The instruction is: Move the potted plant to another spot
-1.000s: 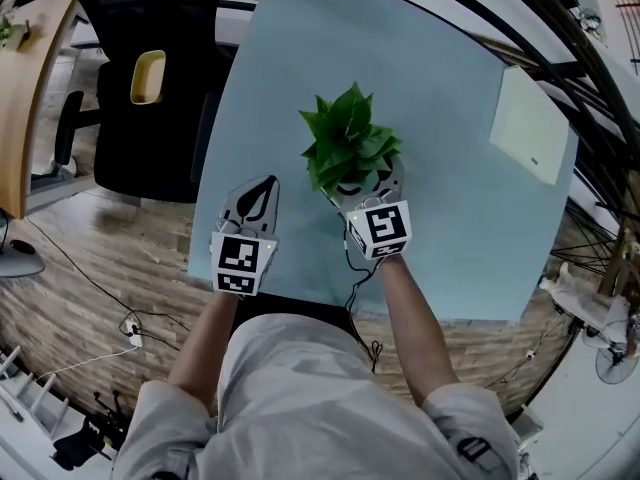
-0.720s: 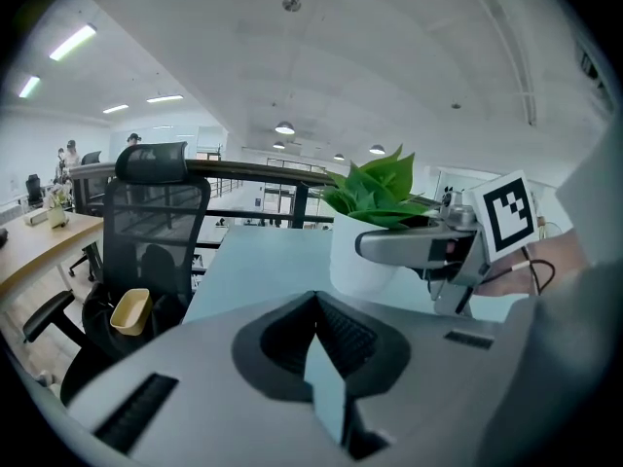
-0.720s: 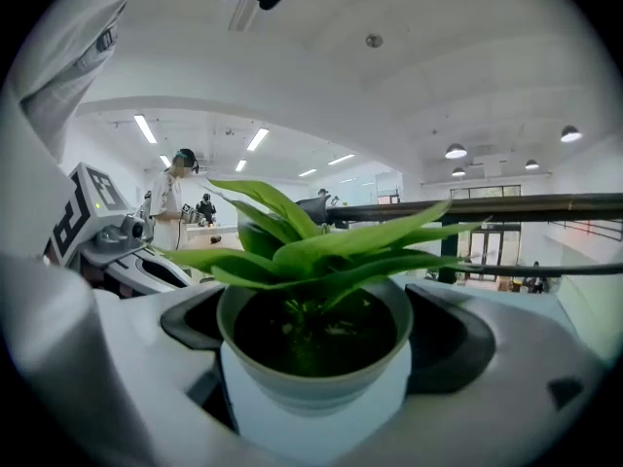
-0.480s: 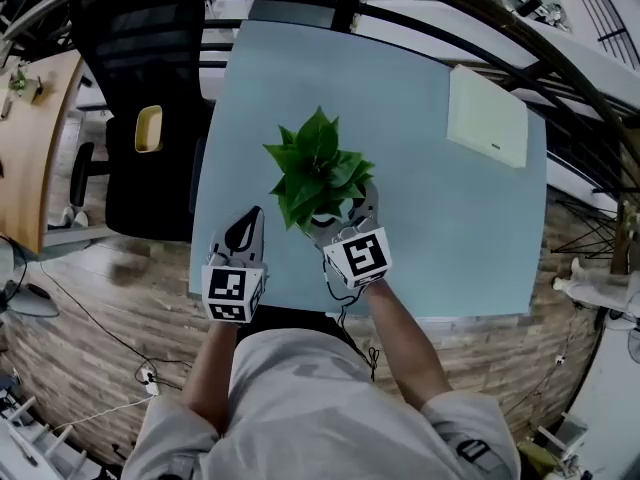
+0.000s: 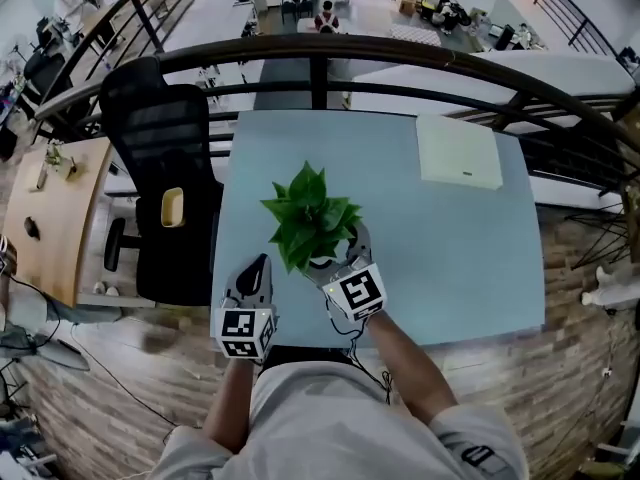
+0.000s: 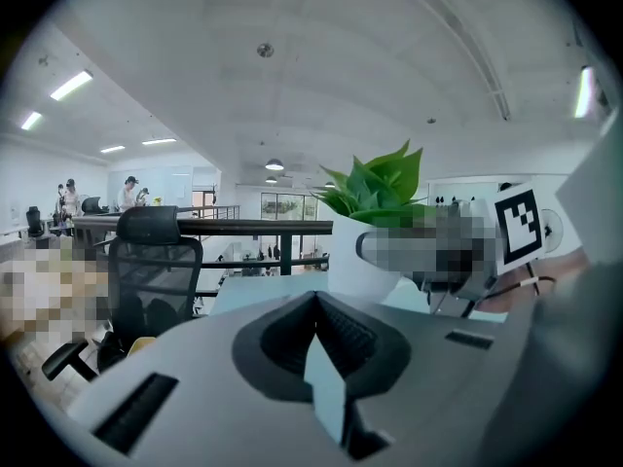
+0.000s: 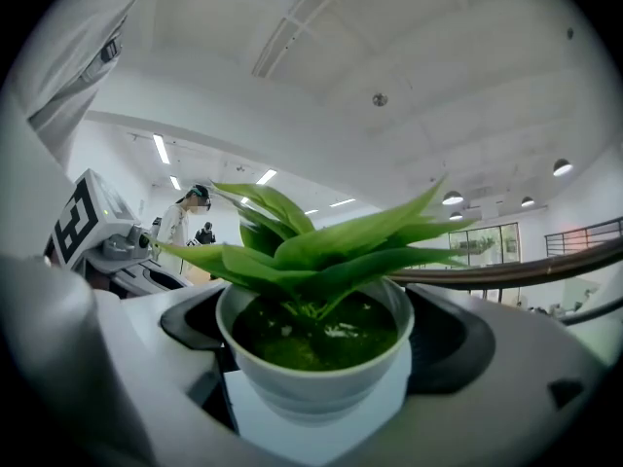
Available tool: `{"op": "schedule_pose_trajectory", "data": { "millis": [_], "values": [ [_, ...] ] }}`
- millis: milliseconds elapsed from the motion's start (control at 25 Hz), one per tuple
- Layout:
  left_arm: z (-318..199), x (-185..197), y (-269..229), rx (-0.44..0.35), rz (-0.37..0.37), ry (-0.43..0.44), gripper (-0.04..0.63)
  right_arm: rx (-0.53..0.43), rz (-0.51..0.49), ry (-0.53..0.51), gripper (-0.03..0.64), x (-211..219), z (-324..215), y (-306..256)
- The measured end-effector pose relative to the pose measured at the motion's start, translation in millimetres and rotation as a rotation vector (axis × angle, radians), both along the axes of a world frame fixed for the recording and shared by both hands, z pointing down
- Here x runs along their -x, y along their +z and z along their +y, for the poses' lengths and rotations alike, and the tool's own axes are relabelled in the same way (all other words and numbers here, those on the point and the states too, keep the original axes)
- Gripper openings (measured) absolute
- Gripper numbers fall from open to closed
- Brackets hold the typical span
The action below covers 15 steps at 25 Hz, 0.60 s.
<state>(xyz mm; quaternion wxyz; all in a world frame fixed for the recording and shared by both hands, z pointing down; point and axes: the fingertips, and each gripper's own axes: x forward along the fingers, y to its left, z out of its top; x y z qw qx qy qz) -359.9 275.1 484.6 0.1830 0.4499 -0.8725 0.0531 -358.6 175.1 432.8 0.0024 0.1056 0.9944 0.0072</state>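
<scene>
A potted plant (image 5: 310,218) with broad green leaves in a white pot (image 7: 311,363) is over the front left part of the light blue table (image 5: 450,258). My right gripper (image 5: 333,255) is shut on the pot, one jaw on each side of it. The right gripper view shows the pot rim and dark soil between the jaws of my right gripper (image 7: 311,382). Whether the pot rests on the table is hidden. My left gripper (image 5: 260,266) is to the plant's left, near the table's front edge. It (image 6: 316,300) is shut with nothing in it, and the plant (image 6: 375,188) stands to its right.
A flat white box (image 5: 460,153) lies at the table's back right. A black office chair (image 5: 155,168) with a yellow object (image 5: 172,208) stands left of the table. A black railing (image 5: 320,63) runs behind it. A wooden desk (image 5: 50,208) is at the far left.
The right gripper has carried the plant leftward along the table's front part. The left gripper stayed beside it, still shut. The head view has tilted up, showing the railing and the room beyond.
</scene>
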Motion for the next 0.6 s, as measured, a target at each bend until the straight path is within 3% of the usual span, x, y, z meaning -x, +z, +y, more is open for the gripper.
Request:
{"op": "schedule_pose_trajectory", "data": {
  "millis": [320, 600],
  "values": [
    [-1.8, -39.7, -25.1, -0.021, -0.051, -0.011, 0.012, 0.005, -0.048, -0.018, 0.549, -42.8, 4.3, -19.1],
    [7.5, -69.8, -15.4, 0.009, -0.034, 0.003, 0.012, -0.023, -0.039, -0.026, 0.549, -76.1, 11.6, -17.8]
  ]
}}
